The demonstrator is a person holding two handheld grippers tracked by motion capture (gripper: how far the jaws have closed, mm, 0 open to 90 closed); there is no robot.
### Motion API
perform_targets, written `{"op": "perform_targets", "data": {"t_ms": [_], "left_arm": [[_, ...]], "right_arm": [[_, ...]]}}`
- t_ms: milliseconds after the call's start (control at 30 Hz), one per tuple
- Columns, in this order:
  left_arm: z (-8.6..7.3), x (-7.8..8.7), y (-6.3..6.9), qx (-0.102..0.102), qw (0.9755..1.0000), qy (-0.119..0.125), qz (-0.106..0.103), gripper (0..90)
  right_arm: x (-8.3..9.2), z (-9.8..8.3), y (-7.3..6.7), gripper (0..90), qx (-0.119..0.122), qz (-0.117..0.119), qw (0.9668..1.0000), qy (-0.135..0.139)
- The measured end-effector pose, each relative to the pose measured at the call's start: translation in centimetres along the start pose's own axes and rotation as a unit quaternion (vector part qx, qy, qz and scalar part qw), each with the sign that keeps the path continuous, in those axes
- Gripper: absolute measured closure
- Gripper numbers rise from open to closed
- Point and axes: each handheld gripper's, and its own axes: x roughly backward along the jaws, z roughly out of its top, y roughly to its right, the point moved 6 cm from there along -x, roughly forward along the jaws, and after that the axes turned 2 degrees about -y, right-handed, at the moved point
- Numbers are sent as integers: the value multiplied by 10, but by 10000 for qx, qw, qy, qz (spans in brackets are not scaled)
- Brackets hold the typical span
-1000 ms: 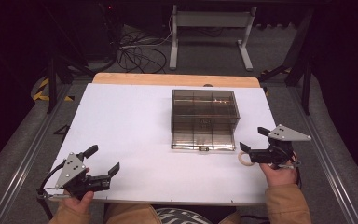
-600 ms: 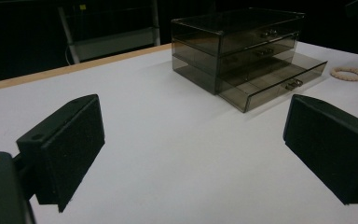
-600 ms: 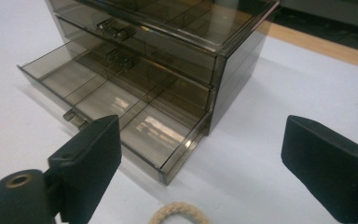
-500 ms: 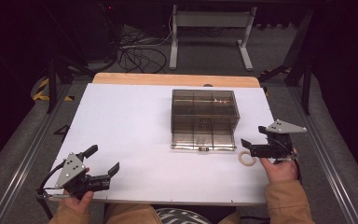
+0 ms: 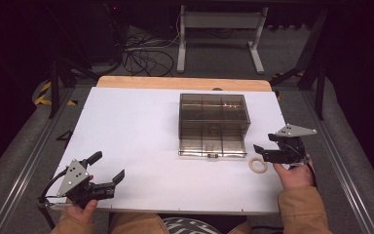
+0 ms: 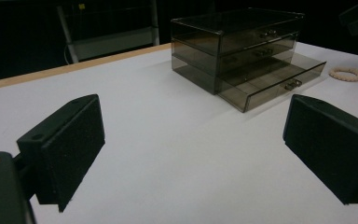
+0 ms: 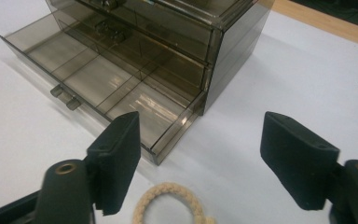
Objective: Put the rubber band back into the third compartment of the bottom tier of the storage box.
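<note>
The right gripper has edged over the rope ring, its empty jaws narrowing, still apart.

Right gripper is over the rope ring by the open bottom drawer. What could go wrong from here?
1. The rope ring lies flat on the white table, and the right gripper, whose jaws have just been closing with nothing yet between them, may pinch only one edge, so the ring could slide away.
2. The open bottom drawer of the smoked drawer box is close; a jaw could clip its front corner and shift it.
</note>
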Motion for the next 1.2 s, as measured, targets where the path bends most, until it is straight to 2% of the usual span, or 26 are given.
{"op": "perform_targets", "data": {"t_ms": [333, 633, 1200], "left_arm": [[0, 0, 0, 8, 10000, -8, 3, 60], [0, 0, 0, 11, 10000, -13, 1, 61], [0, -1, 0, 45, 10000, -16, -17, 61]], "right_arm": [[-5, -6, 4, 419, 147, -35, 9988, -466], [-15, -16, 5, 491, 194, 46, 9949, -985], [-29, -27, 6, 578, 288, 229, 9878, -1513]]}}
